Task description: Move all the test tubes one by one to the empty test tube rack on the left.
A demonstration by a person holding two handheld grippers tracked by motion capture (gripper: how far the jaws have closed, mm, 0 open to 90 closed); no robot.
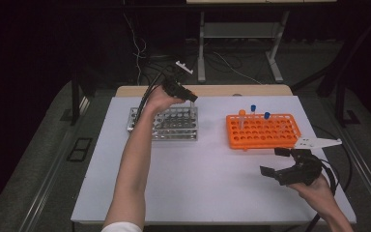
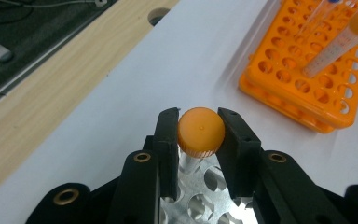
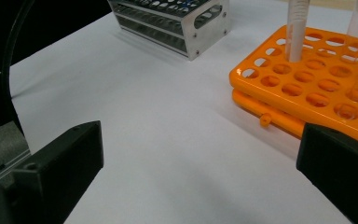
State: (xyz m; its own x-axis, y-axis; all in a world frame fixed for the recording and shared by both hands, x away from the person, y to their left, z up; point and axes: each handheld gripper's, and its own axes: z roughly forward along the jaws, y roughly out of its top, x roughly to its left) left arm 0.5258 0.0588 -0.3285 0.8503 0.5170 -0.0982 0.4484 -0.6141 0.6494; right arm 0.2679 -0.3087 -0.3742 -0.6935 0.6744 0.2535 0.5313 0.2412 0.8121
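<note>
left gripper [image 2: 200, 135]: jaws closed on the orange screw cap of a clear plastic tube [image 2: 200, 132], held over the far right corner of the silver metal rack [image 1: 166, 123] at the left of the white table [image 1: 212, 183].
tube position: its body hangs down toward the metal rack's holes; i cannot tell whether the tip is in a hole.
right gripper [image 1: 276, 162]: jaws wide apart, holding nothing, hovering near the person at the right, just in front of the orange plastic rack [image 1: 263, 131].
orange rack contents: one orange-capped and two blue-capped tubes stand along its far edge.
risk: the grip is on the round cap alone, so the tube may swing or slip.
cause: a tilted tube could catch a hole's rim and drag the metal rack.
</note>
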